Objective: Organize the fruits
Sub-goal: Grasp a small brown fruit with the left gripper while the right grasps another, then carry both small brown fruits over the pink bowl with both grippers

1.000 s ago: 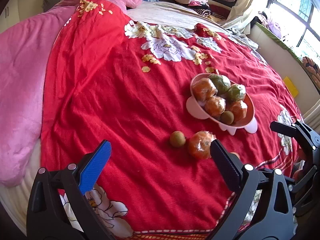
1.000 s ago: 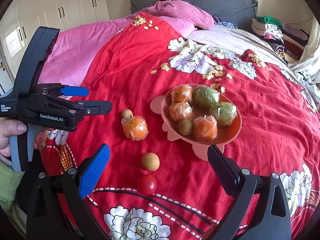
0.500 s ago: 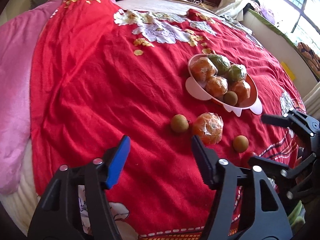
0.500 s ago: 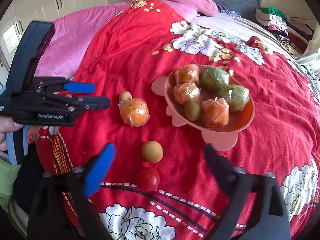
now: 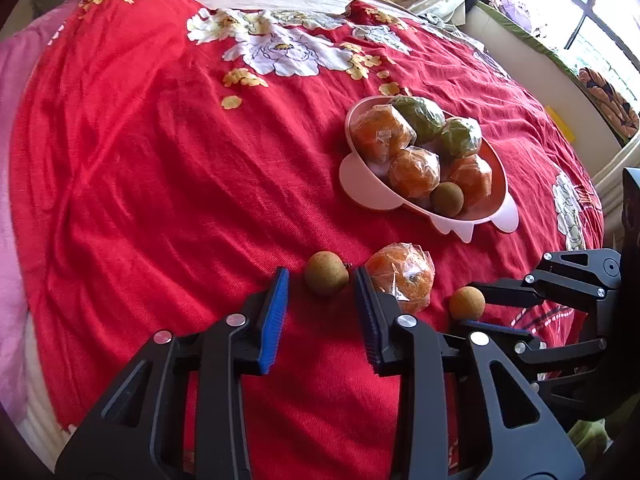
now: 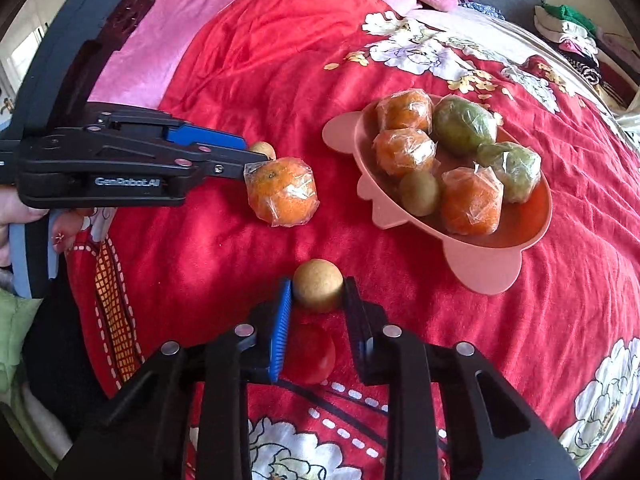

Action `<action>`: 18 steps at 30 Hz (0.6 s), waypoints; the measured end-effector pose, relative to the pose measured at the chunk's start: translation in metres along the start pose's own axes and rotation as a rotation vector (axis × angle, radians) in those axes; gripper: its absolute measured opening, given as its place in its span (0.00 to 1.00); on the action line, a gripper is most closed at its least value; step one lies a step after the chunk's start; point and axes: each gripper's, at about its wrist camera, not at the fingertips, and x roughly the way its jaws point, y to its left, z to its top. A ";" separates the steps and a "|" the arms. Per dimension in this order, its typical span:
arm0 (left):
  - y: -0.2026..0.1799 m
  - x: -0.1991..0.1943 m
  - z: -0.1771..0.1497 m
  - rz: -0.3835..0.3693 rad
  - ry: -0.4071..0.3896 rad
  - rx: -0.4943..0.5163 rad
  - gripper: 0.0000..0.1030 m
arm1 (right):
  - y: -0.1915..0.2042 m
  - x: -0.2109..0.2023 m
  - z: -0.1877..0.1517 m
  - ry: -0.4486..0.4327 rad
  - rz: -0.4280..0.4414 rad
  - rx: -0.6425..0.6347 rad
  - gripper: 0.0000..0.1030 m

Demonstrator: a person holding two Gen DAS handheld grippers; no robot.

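Right hand-held gripper: jaws just closed in, pads pressing a round tan longan at the tips; a red tomato lies under the jaws. Left hand-held gripper: jaws just narrowed, no contact; a brownish longan sits just past its tips, a plastic-wrapped orange beside its right finger. Pink bowl holding wrapped fruit is farther ahead, on the bed.
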 end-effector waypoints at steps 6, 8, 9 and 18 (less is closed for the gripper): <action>0.001 0.011 0.003 -0.011 0.014 -0.006 0.17 | -0.002 -0.002 0.001 -0.013 0.010 0.009 0.24; 0.002 0.010 0.004 -0.016 0.011 -0.013 0.17 | -0.004 -0.004 0.001 -0.020 0.014 0.018 0.24; 0.002 0.009 0.004 -0.017 0.009 -0.014 0.17 | -0.004 -0.005 0.001 -0.022 0.018 0.019 0.24; -0.004 -0.015 0.009 -0.038 -0.044 -0.010 0.17 | -0.009 -0.024 0.005 -0.074 0.023 0.034 0.24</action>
